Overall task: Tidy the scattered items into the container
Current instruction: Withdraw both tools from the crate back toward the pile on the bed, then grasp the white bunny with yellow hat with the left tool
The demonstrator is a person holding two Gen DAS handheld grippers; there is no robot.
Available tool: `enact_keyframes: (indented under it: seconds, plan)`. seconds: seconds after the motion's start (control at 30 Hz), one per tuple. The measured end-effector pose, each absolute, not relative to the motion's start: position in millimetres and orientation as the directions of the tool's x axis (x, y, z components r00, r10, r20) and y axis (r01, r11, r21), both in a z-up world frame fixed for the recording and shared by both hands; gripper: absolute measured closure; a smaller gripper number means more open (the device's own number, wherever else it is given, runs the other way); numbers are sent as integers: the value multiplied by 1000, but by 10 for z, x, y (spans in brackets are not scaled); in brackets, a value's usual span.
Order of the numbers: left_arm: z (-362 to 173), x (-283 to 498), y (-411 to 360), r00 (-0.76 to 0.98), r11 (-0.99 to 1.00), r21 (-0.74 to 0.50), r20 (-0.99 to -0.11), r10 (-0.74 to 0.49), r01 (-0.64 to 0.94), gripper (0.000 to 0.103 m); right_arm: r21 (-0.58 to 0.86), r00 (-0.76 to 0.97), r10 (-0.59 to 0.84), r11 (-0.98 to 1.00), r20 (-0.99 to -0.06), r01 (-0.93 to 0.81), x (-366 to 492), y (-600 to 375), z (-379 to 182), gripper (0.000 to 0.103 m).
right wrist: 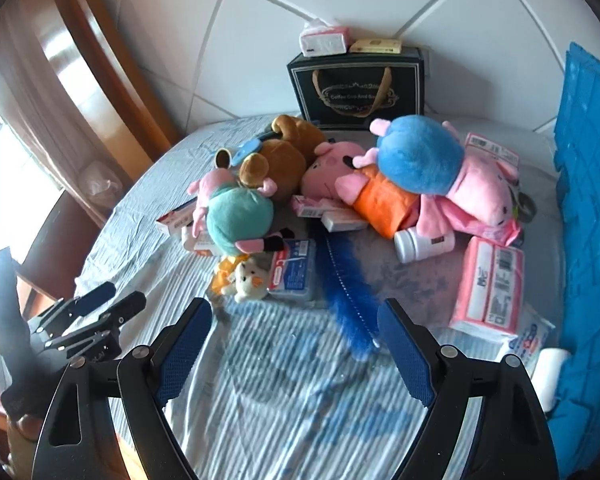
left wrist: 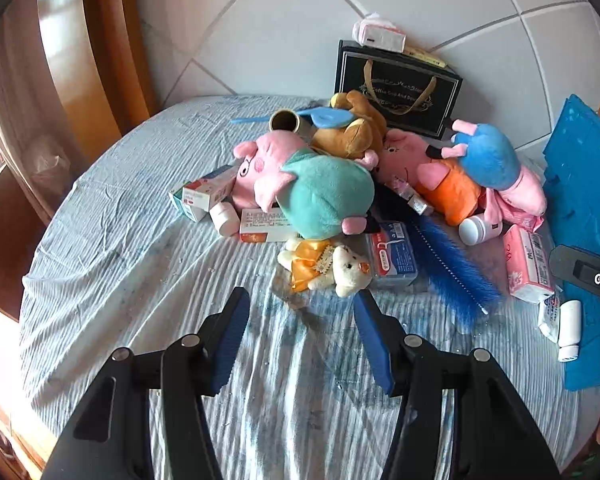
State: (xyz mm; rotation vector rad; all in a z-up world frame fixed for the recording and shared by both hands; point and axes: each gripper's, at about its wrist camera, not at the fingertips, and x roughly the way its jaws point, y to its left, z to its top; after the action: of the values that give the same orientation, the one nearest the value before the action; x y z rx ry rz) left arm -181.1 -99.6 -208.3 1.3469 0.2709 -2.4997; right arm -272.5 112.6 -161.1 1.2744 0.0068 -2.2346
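Observation:
Plush toys lie heaped on the striped cloth: a pig in green, a brown bear, a pig in orange and a pig in blue. In front of them lie a small white bear in a yellow dress, a clear blue box and a blue brush. My left gripper hovers open just short of the small bear. My right gripper is open above bare cloth, near the brush. A blue plastic basket stands at the right edge.
A black gift bag with a tissue pack on top stands against the tiled wall. Pink tissue packs, a white bottle, small medicine boxes and a cardboard tube lie around the toys. Wooden furniture borders the left side.

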Motion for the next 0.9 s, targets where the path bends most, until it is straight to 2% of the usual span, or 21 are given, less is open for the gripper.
enact_keyframes:
  seconds: [0.2,0.33,0.5,0.9]
  plan:
    - [-2546,-2080,-1057,-464,-946,-50,-879,-109,319,49,283,-323,-437,-859,-839,427,-2813,897,-2151,17]
    - [-2770,-2391,-1063,-445,-956,-37,-890,-102,291,49,295,-315,-410,-888,-856,352,-2888,892,-2352,17]
    - [-3067,-2769,-1065,-427,-958,-84,-903,-42,273,50,261,-329,-351,-921,-877,289,-3002,966,-2489,17]
    - [-3171,-2932,-1134,-474,-970,-144,-880,35,196,49,290,-301,-348,-931,-888,223,-3226,929,-2732,17]
